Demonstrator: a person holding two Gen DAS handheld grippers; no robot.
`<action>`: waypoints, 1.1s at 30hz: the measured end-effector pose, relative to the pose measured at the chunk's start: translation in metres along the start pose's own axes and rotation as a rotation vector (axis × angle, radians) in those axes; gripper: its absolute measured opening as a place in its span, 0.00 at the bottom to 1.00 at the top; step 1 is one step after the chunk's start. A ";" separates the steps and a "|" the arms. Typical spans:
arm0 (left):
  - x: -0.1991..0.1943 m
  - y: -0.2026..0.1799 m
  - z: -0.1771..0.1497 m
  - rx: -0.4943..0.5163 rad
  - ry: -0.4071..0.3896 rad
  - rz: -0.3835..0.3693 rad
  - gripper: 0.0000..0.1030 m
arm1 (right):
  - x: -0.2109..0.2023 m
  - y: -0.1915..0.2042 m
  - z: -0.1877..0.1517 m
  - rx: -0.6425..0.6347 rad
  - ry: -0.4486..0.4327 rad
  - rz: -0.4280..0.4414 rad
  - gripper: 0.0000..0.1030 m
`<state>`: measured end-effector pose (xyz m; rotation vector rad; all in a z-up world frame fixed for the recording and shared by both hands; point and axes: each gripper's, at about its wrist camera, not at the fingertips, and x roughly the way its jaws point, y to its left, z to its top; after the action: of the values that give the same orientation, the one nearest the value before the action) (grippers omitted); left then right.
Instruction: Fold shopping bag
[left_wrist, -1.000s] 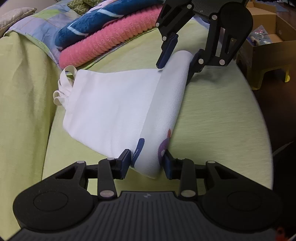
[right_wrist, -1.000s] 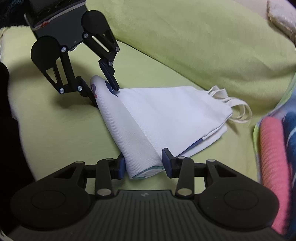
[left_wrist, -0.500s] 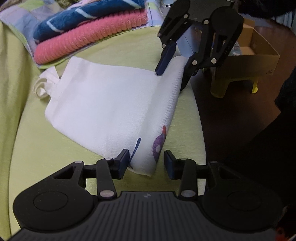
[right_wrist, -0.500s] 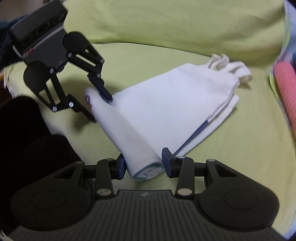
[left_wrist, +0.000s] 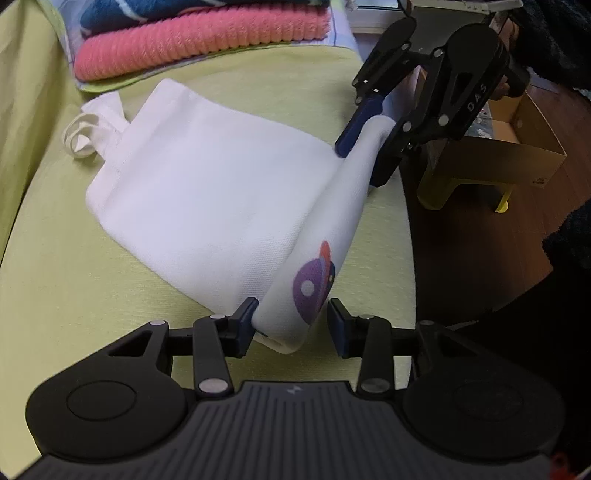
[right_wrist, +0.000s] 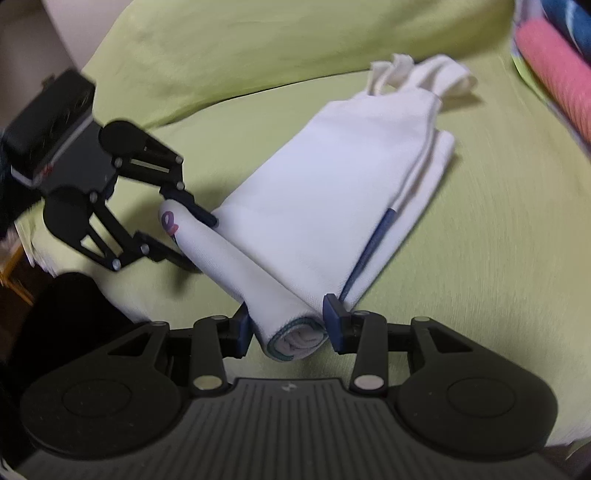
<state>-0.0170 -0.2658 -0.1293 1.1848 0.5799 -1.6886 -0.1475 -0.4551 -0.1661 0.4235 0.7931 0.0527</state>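
A white shopping bag (left_wrist: 207, 192) lies flat on the green seat cushion (left_wrist: 74, 277), its handles (left_wrist: 88, 129) at the far end. Its near edge is rolled into a tube with a purple print (left_wrist: 312, 284). My left gripper (left_wrist: 291, 323) is shut on the printed end of the roll. The right gripper (left_wrist: 364, 155) clamps the other end, at the upper right of the left wrist view. In the right wrist view the bag (right_wrist: 332, 177) runs away from my right gripper (right_wrist: 287, 321), which holds the roll's spiral end. The left gripper (right_wrist: 188, 236) holds the far end there.
Folded pink and blue towels (left_wrist: 199, 40) are stacked beyond the bag's handles. The cushion's front edge drops to a dark floor, where a cardboard box (left_wrist: 517, 147) rests on a yellow stool (left_wrist: 443, 192). The sofa back (right_wrist: 258, 48) rises behind the bag.
Both grippers kept their hold on the roll's ends. Roll and bag have swung round on the cushion, and the roll now lies near the seat's front edge. The floor has come into view.
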 end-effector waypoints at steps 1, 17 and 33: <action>0.001 0.002 0.001 -0.007 0.005 -0.002 0.44 | 0.000 -0.004 0.001 0.026 0.004 0.011 0.36; 0.006 0.015 0.012 -0.056 0.029 -0.023 0.45 | 0.004 -0.036 0.012 0.296 0.102 0.105 0.36; 0.006 0.018 0.012 -0.058 0.039 -0.028 0.46 | 0.007 -0.037 0.013 0.377 0.125 0.097 0.36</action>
<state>-0.0064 -0.2859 -0.1267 1.1754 0.6681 -1.6648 -0.1372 -0.4925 -0.1771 0.8221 0.9074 0.0199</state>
